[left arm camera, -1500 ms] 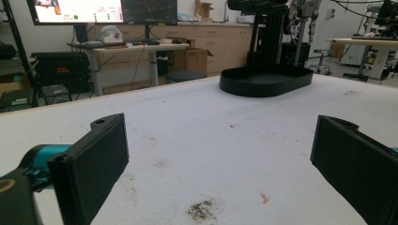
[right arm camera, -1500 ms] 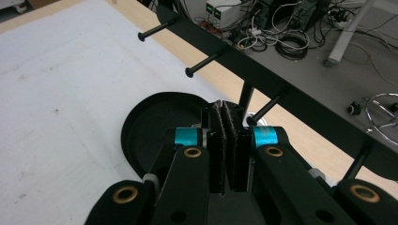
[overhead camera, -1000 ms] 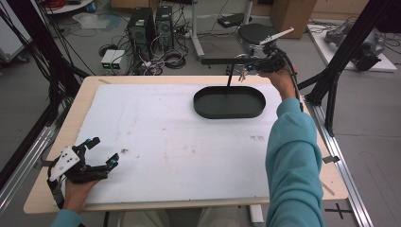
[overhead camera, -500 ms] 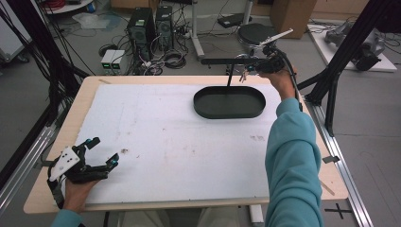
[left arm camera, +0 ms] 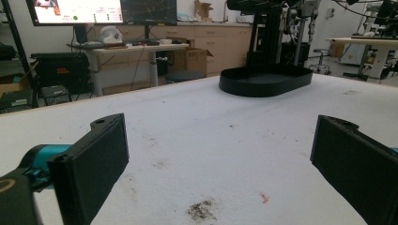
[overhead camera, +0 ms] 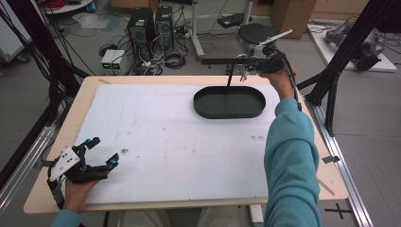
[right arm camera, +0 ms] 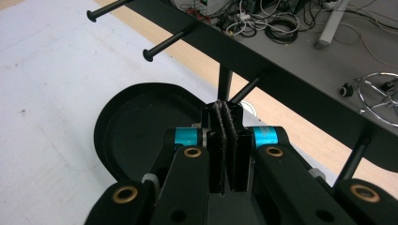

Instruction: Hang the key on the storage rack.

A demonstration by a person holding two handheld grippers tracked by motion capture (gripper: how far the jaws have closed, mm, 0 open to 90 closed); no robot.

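Note:
A black oval tray (overhead camera: pixel 229 115) lies at the far right of the white mat. From it rises a thin post carrying a black horizontal bar (overhead camera: pixel 222 60) with several pegs (right arm camera: pixel 164 44). My right gripper (overhead camera: pixel 253 67) is held up at the bar's right end, its jaws pressed together just under a peg. In the right gripper view the right gripper (right arm camera: pixel 224 108) hangs over the tray (right arm camera: pixel 136 126), and I see nothing between its jaws. My left gripper (overhead camera: pixel 105 149) rests open at the near left corner. The left gripper (left arm camera: pixel 216 159) faces the distant tray (left arm camera: pixel 265 79).
The white mat (overhead camera: pixel 165 137) covers most of the wooden table (overhead camera: pixel 331 184). A dark smudge (left arm camera: pixel 202 211) lies just ahead of the left gripper. Black frame posts (overhead camera: pixel 340 56) stand at both sides. Computers and cables (overhead camera: pixel 151 28) sit on the floor beyond the far edge.

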